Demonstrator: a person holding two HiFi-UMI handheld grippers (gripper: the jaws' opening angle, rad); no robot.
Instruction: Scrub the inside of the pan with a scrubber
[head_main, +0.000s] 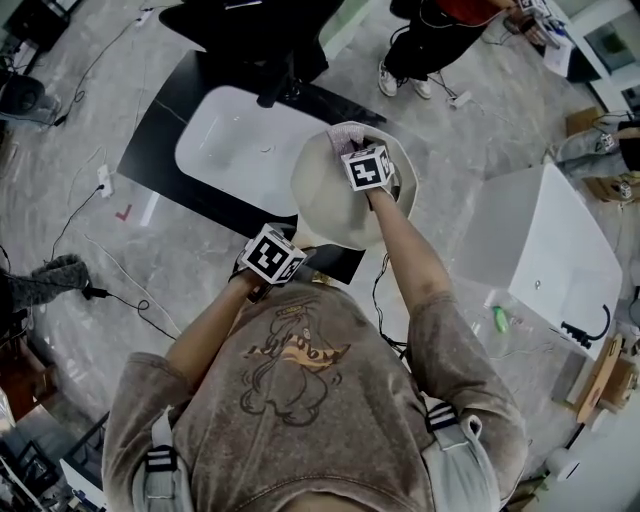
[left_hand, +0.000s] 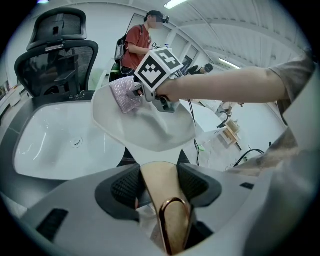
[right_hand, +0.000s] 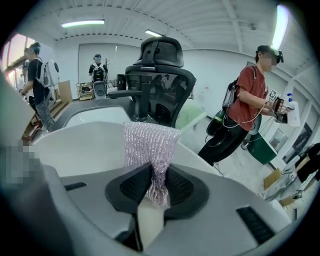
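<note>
My left gripper is clenched on the pan's handle. Both dark ribbed pads press its tan sides, and its copper-edged loop end shows at the bottom centre of the left gripper view. The jaws stand partly apart, as wide as the handle.

My right gripper is closed tight on the scrubber, a pinkish, glittery knitted pad. Its lower end is pinched between the pads and the rest stands up above them.

The cream pan is held up in the air, tilted, in the middle of the left gripper view and at the centre of the head view. The scrubber rests against the pan's inner wall near the upper left part of the rim.

Below the pan is a white sink basin set in a black counter, in the upper left of the head view. The pan overlaps the basin's right end. The floor is grey stone with cables trailing over it, and a white board lies at the right edge.

A black mesh office chair stands behind the sink at the top centre of the right gripper view. A person in a red shirt stands at the right of that view, and two more people stand far off at upper left.
</note>
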